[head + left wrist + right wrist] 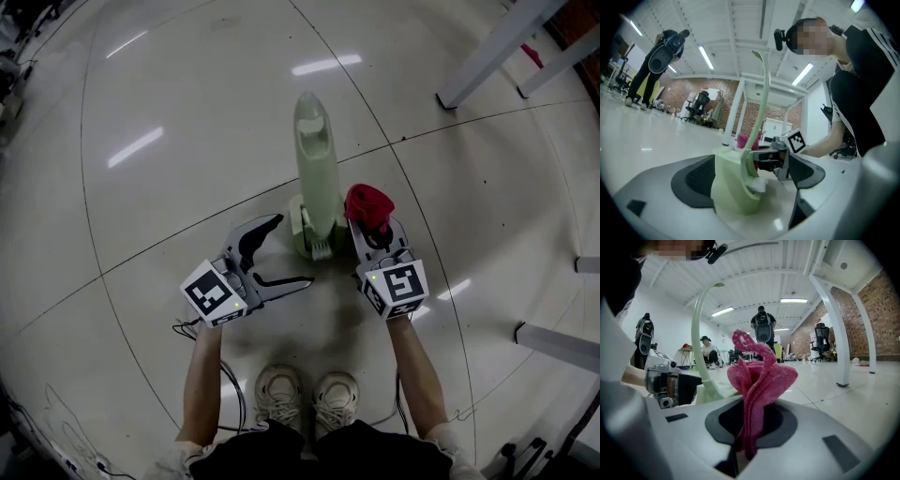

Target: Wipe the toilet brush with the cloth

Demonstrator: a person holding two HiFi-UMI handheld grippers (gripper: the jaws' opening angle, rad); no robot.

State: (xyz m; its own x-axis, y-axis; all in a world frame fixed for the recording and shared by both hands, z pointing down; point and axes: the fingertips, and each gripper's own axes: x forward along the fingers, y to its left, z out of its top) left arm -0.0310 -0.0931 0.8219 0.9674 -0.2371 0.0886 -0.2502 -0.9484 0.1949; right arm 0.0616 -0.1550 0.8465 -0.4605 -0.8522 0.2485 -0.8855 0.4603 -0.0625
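Observation:
A pale green toilet brush [315, 159] stands upright in its holder [307, 236] on the shiny floor. My left gripper [292, 251] is open at floor level, its jaws spread on either side of the holder's left side without clamping it. In the left gripper view the holder [733, 183] fills the gap and white bristles [759, 184] poke out. My right gripper [373, 232] is shut on a red cloth [368, 208] just right of the brush. The cloth [761, 385] stands up bunched from the jaws, with the brush handle [696, 333] to its left.
White table legs [487, 52] stand at the top right, and another leg [555, 343] lies at the right edge. Cables [230, 384] trail on the floor by the person's shoes [309, 394]. Other people [762, 331] stand far off in the hall.

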